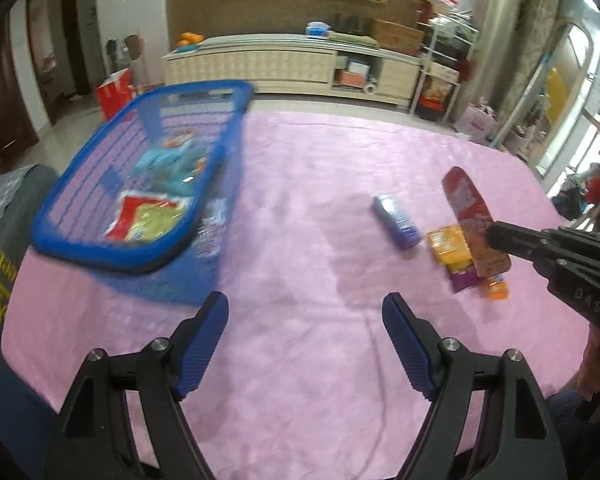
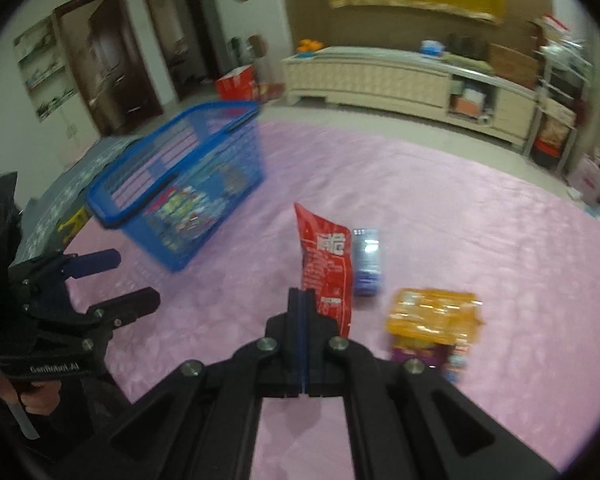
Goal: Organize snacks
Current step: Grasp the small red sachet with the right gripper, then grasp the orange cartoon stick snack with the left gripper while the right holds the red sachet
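Note:
My right gripper (image 2: 302,294) is shut on the lower edge of a red snack packet (image 2: 324,264), which stands up above the pink cloth. In the left wrist view the right gripper (image 1: 491,235) pinches that red packet (image 1: 466,204) from the right. On the cloth beside it lie a small blue packet (image 1: 396,220) (image 2: 366,260), an orange packet (image 1: 448,244) (image 2: 432,312) and a purple one (image 1: 464,280) (image 2: 420,350). My left gripper (image 1: 306,314) (image 2: 140,280) is open and holds nothing. The blue basket (image 1: 100,256) (image 2: 112,216) at the left holds a light blue bag (image 1: 172,164) and a red and yellow bag (image 1: 148,216).
A pink cloth (image 1: 300,184) covers the table. A person's grey clothing (image 1: 4,240) borders its left edge, near the basket. Beyond the far edge stand a long pale cabinet (image 1: 280,64), a red bag on the floor (image 1: 114,92) and a metal shelf rack (image 1: 444,64).

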`<state>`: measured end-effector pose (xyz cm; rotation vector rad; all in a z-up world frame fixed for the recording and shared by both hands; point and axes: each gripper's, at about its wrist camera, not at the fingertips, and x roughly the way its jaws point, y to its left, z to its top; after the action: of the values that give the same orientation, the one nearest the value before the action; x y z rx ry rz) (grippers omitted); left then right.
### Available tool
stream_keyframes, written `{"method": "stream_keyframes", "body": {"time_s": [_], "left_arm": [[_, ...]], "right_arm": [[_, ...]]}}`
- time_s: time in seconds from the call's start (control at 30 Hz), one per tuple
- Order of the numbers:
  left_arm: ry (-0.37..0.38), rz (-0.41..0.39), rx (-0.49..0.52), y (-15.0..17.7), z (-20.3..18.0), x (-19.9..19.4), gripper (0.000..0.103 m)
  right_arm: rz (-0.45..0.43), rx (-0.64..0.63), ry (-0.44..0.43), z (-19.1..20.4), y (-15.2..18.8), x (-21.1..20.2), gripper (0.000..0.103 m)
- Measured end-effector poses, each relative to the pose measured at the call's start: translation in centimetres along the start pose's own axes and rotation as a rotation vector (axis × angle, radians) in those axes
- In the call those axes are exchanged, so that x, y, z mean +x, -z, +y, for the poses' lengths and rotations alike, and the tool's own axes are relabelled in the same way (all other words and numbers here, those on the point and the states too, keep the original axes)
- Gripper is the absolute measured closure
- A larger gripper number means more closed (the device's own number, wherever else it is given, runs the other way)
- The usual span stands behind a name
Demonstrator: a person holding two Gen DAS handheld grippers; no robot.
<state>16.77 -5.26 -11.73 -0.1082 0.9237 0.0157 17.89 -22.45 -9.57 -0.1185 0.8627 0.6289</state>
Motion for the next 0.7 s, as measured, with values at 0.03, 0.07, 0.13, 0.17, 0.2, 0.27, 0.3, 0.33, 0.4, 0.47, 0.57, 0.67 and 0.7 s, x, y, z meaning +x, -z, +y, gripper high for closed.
{"method": "stream_keyframes", "body": {"time_s": [0.03,0.07,0.13,0.17,0.2,0.27,0.3,0.33,0.4,0.47,0.57,0.67,0.7], "left_arm": [[0.015,0.000,0.010,-0.4,-0.7,0.2,0.025],[0.027,0.000,0.024,-0.9,-1.7,0.4,0.025],[0.045,-0.002,0.053,-1.6,-3.3,0.8,0.025],[0.051,-0.005,0.076,-2.1,-4.4,1.1,0.025],[0.056,-0.005,0.091,-2.3,-5.1,1.4,0.025],[0.070,0.004,0.124,-3.0,-6.8,2.2,0.025],[0.075,0.009,0.136,-3.2,-7.2,2.5,0.025],[0.082,0.016,0.156,-3.4,-8.0,3.0,0.025],[0.095,0.037,0.194,-3.7,-9.5,4.0,0.025],[0.109,0.063,0.217,-3.9,-11.0,5.0,0.025],[0.144,0.104,0.227,-4.0,-13.1,6.4,0.025],[0.151,0.127,0.270,-3.9,-15.9,8.1,0.025],[0.155,0.134,0.278,-3.9,-16.6,8.4,0.025]], "right_arm": [[-0.005,0.014,0.016,-0.7,0.0,-0.4,0.102],[-0.009,0.026,0.033,-1.4,0.1,-0.8,0.102],[-0.015,0.044,0.063,-2.5,0.4,-1.2,0.102],[-0.019,0.054,0.076,-3.2,0.5,-1.5,0.102],[-0.022,0.067,0.091,-3.9,0.8,-1.7,0.102],[-0.027,0.096,0.114,-5.4,1.1,-2.3,0.102],[-0.030,0.107,0.124,-6.2,1.1,-2.1,0.102],[-0.032,0.119,0.135,-6.9,1.2,-2.4,0.102],[-0.032,0.136,0.151,-7.9,1.6,-2.8,0.102],[-0.034,0.156,0.163,-9.0,2.0,-3.1,0.102],[-0.032,0.183,0.182,-10.8,2.8,-3.4,0.102],[-0.028,0.206,0.191,-11.9,3.4,-3.3,0.102],[-0.029,0.213,0.193,-12.4,3.6,-3.4,0.102]]}}
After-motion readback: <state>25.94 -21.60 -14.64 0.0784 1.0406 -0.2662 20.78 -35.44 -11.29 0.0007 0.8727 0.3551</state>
